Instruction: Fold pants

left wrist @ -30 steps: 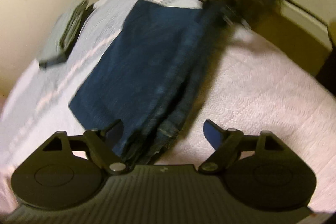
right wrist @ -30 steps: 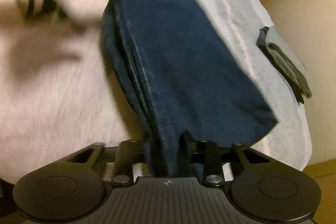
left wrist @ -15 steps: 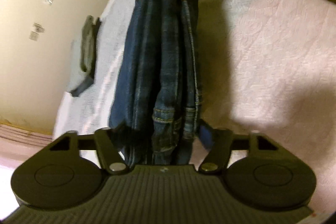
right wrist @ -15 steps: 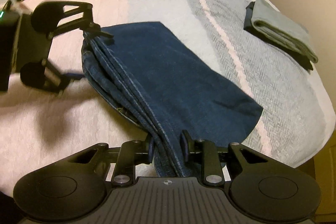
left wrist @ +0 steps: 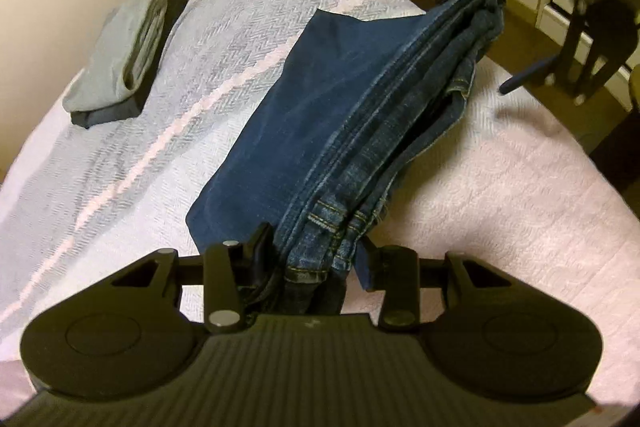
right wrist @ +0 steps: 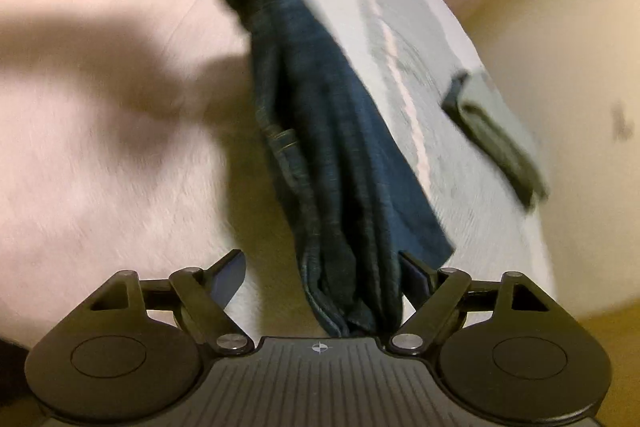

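Note:
The dark blue jeans, folded into a long bundle, rest on the bed and run from one gripper to the other. My left gripper is shut on the stitched hem end of the bundle. In the right wrist view, which is blurred, my right gripper stands open, and the jeans lie between its fingers against the right one. One blue finger of the right gripper shows apart from the cloth in the left wrist view. The left gripper is a dark blur at the far end.
A folded grey garment on a dark one lies on the grey herringbone blanket near the wall. A pink quilt covers the other half of the bed. Wooden floor and a door lie beyond the bed's edge.
My right gripper, shut on the jeans before, has opened. My left gripper went from open to shut on the hem end. The bundle hung upright half a second ago and now rests on the bed.

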Motion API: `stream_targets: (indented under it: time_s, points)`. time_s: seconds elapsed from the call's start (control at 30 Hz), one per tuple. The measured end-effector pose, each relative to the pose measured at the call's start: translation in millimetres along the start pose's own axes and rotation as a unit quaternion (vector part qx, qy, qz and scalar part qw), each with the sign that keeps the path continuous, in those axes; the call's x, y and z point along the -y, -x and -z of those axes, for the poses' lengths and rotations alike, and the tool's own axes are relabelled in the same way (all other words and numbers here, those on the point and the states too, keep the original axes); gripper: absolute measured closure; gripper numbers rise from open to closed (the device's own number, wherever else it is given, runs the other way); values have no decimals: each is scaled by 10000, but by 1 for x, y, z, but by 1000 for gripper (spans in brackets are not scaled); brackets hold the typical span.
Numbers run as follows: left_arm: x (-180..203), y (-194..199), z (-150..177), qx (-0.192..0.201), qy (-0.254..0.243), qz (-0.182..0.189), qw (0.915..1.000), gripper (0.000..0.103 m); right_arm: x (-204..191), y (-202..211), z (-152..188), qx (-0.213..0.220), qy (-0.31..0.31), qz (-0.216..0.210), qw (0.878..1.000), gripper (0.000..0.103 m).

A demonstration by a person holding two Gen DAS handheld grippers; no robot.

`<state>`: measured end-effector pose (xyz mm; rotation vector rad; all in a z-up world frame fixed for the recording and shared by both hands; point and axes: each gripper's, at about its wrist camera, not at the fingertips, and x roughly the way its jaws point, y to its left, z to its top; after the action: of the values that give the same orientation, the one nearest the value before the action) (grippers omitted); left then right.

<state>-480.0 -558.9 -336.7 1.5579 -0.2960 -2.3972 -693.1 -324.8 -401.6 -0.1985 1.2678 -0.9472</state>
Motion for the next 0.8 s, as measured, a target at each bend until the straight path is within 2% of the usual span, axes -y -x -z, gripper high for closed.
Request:
stream_targets:
  time_s: [0.07,0.17,0.3,0.5,0.63,0.8]
  points:
    - [-4,1,0,-6,73,66,10000,66,-5,-6,0,-14,385,197,9991,27]
    - [-2,1,2,-42,154,117,9998,66,1,-6,0,-91,596,297,9977,64]
    - [3,4,0,-77,236,67,9997,67,12,3,-4,-161,677,101,9975,79]
    - [12,42,-4,-61,363,179,9992,67,56,55,-18,-257,428,-239,9985,81]
    - [24,60,-7,-193,410,417,9981,67,66,79,-26,-461,469,-689,9954,81]
    - [32,74,-7,-381,542,594,9960,67,72,100,-38,-620,608,-990,9913,81]
